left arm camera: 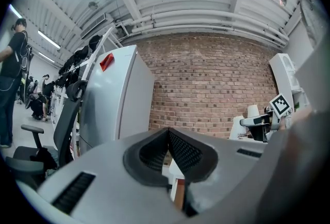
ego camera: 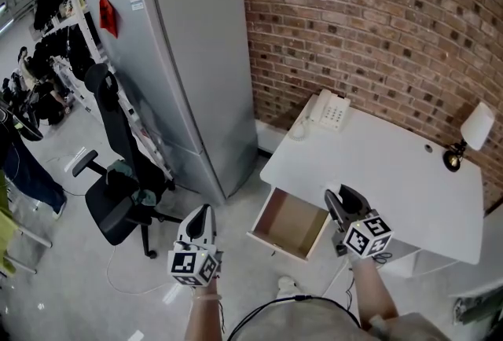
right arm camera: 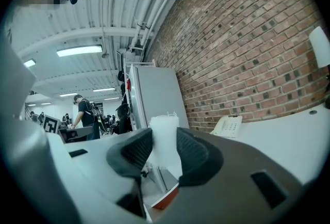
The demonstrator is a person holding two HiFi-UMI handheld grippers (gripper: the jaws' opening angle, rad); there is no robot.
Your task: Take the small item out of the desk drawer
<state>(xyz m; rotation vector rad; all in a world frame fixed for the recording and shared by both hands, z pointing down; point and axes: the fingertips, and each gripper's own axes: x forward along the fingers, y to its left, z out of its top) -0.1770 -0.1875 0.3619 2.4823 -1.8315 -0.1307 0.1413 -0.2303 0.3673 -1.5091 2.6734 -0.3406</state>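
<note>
The white desk (ego camera: 393, 174) has its drawer (ego camera: 289, 223) pulled out to the left, and the wooden inside looks bare. Just right of the drawer, my right gripper (ego camera: 340, 198) hovers over the desk's front edge. In the right gripper view it (right arm camera: 164, 140) is shut on a small white item (right arm camera: 164, 130) that sticks up between the dark pads. My left gripper (ego camera: 205, 212) hangs over the floor left of the drawer. Its jaws meet at the tips with nothing between them, as the left gripper view (left arm camera: 168, 134) shows.
A white telephone (ego camera: 328, 110) sits at the desk's back left corner and a lamp (ego camera: 471, 135) at its right. A tall grey fridge (ego camera: 189, 56) stands left of the desk against the brick wall. A black office chair (ego camera: 118, 190) is further left.
</note>
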